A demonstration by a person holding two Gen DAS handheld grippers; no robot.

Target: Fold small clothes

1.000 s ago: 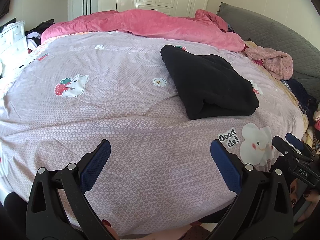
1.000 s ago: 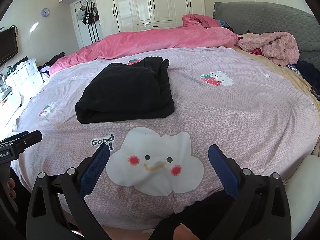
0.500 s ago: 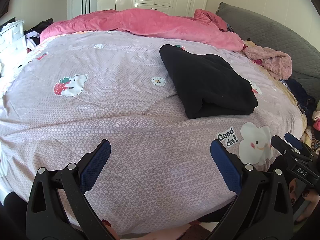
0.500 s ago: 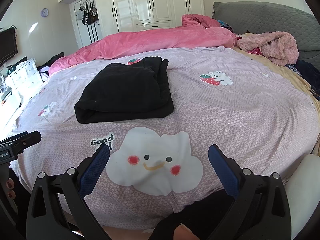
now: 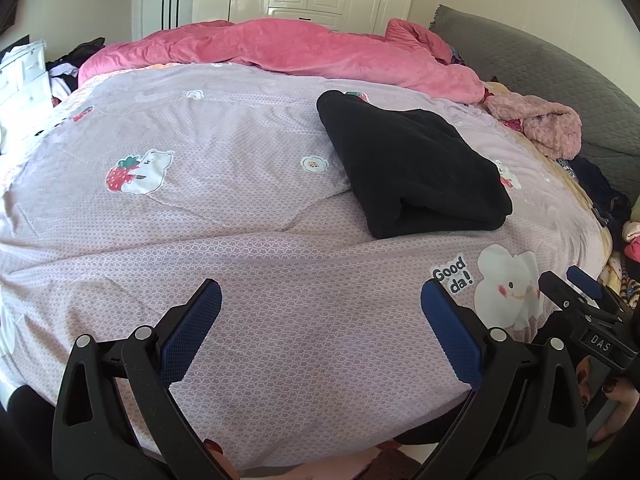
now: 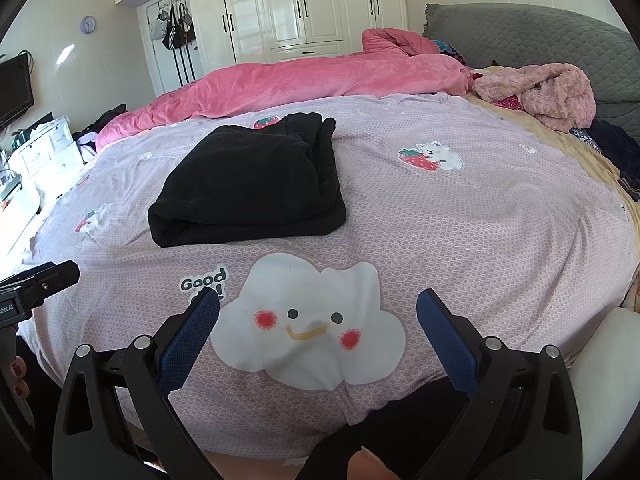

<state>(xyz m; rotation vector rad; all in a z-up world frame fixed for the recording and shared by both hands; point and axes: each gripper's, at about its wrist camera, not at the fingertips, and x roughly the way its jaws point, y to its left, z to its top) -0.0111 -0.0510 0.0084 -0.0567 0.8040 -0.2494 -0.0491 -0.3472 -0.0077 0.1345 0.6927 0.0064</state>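
A black garment [image 5: 412, 168] [image 6: 252, 184] lies folded into a thick rectangle on the lilac printed bed sheet [image 5: 240, 220] [image 6: 480, 220], well beyond both grippers. My left gripper [image 5: 320, 300] is open over the sheet's near edge, nothing between its blue pads. My right gripper [image 6: 318, 306] is also open, hovering above the white cloud print [image 6: 308, 332], and holds nothing. The right gripper's tip also shows at the far right of the left wrist view, with a hand beneath it.
A pink duvet [image 5: 288, 52] [image 6: 320, 80] is bunched along the far side of the bed. A fluffy pink garment [image 6: 552, 92] and dark clothes [image 6: 612, 148] lie by the grey headboard [image 6: 540, 40]. White wardrobes stand behind, drawers at the left.
Both grippers stay open and nearly still; the views have shifted only slightly, with the black garment unmoved on the sheet.
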